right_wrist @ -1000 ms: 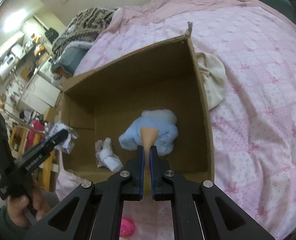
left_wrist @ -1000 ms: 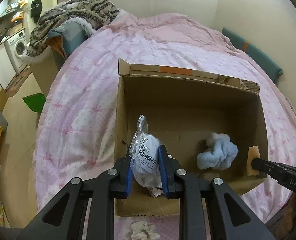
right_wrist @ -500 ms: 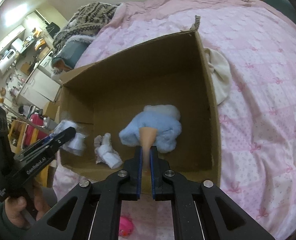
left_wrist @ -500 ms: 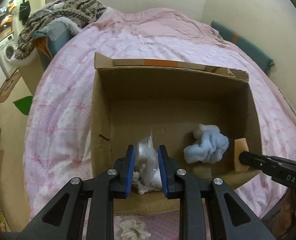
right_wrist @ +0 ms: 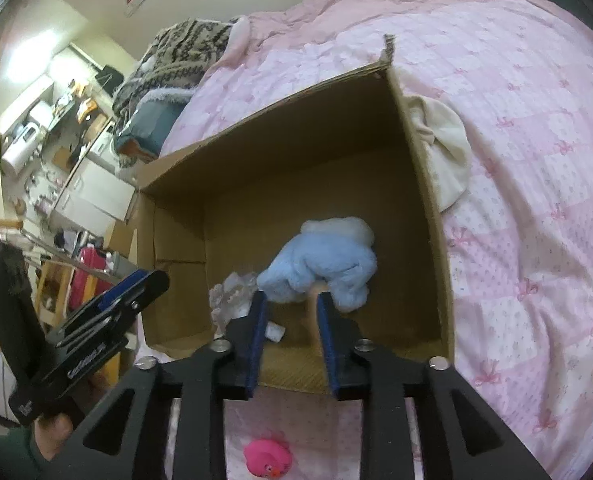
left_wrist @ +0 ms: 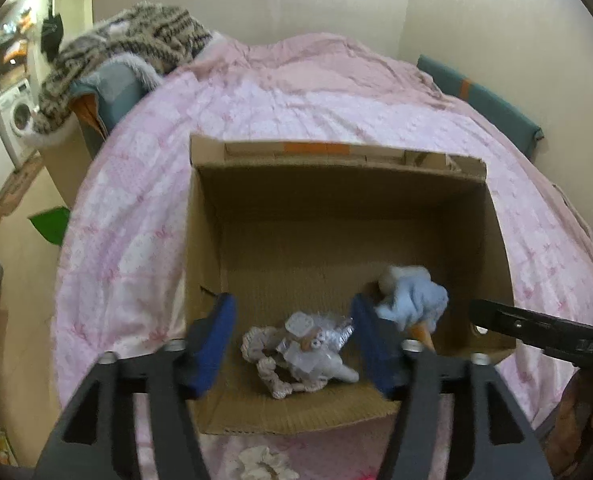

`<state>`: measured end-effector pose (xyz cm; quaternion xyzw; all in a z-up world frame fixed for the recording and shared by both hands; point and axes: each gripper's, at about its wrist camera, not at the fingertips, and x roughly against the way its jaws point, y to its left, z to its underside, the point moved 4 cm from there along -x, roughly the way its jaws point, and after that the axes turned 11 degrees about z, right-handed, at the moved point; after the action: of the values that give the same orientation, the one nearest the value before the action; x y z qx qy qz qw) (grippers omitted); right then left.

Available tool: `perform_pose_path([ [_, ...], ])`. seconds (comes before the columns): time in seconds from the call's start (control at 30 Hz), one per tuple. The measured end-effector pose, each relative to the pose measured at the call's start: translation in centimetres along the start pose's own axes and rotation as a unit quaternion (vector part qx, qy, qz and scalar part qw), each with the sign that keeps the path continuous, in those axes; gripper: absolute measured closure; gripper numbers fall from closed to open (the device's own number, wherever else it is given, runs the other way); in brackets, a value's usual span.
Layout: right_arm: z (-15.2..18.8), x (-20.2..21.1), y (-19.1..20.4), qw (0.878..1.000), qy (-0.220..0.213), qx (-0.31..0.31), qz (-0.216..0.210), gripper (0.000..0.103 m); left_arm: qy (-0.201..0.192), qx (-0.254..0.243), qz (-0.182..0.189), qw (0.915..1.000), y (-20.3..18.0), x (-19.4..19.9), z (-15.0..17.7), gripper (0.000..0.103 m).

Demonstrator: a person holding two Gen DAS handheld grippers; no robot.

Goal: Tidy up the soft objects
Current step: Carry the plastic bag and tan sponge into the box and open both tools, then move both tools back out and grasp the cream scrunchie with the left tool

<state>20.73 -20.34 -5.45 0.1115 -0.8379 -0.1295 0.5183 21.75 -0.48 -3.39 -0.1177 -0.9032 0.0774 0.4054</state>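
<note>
An open cardboard box (left_wrist: 336,220) sits on the pink bed. My left gripper (left_wrist: 292,340) is open above its near left corner. Below it on the box floor lie a clear plastic bag with white stuff (left_wrist: 316,348) and a white knitted scrunchie (left_wrist: 264,360). A light blue plush (left_wrist: 412,296) lies at the near right, with a small orange sponge piece (left_wrist: 422,330) by it. My right gripper (right_wrist: 292,320) is open over the box's near wall (right_wrist: 296,372), just before the blue plush (right_wrist: 320,264); the orange piece (right_wrist: 314,300) shows blurred between its fingers.
A white scrunchie (left_wrist: 262,464) and a pink rubber duck (right_wrist: 268,456) lie on the bed (left_wrist: 296,92) in front of the box. A cream cloth (right_wrist: 444,148) lies against the box's right side. A patterned blanket (left_wrist: 128,44) is piled at the far left.
My left gripper opened and the plastic bag dropped onto the box floor beside the scrunchie. My right gripper opened and let go of the orange piece by the blue plush.
</note>
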Motion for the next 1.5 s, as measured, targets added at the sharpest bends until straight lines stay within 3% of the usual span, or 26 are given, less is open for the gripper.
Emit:
perform_pose_path([
  [0.03, -0.1, 0.3, -0.2, 1.0, -0.007, -0.006, 0.001, 0.032, -0.007, -0.001, -0.003, 1.0, 0.0, 0.3, -0.1, 0.033],
  [0.07, -0.3, 0.6, -0.3, 1.0, -0.015, -0.012, -0.001, 0.026, -0.01, 0.0, -0.004, 0.9999, 0.0, 0.4, -0.2, 0.032],
  [0.7, 0.0, 2.0, -0.7, 0.999, -0.03, -0.025, 0.0, 0.026, -0.004, 0.013, -0.021, 0.9997, 1.3, 2.5, 0.5, 0.032],
  [1.1, 1.9, 3.6, 0.1, 0.999, -0.031, 0.003, 0.016, 0.026, 0.015, 0.049, -0.038, 0.998, 3.3, 5.8, 4.1, 0.032],
  [1.3, 3.5, 4.1, -0.2, 1.0, -0.02, -0.008, 0.017, 0.026, 0.056, 0.088, -0.036, 0.9939, 4.6, 5.6, 6.8, 0.032],
  [1.5, 5.7, 3.4, -0.5, 1.0, 0.013, -0.021, 0.019, 0.026, 0.157, 0.121, -0.018, 0.9799, 5.2, 2.7, 10.7, 0.032],
])
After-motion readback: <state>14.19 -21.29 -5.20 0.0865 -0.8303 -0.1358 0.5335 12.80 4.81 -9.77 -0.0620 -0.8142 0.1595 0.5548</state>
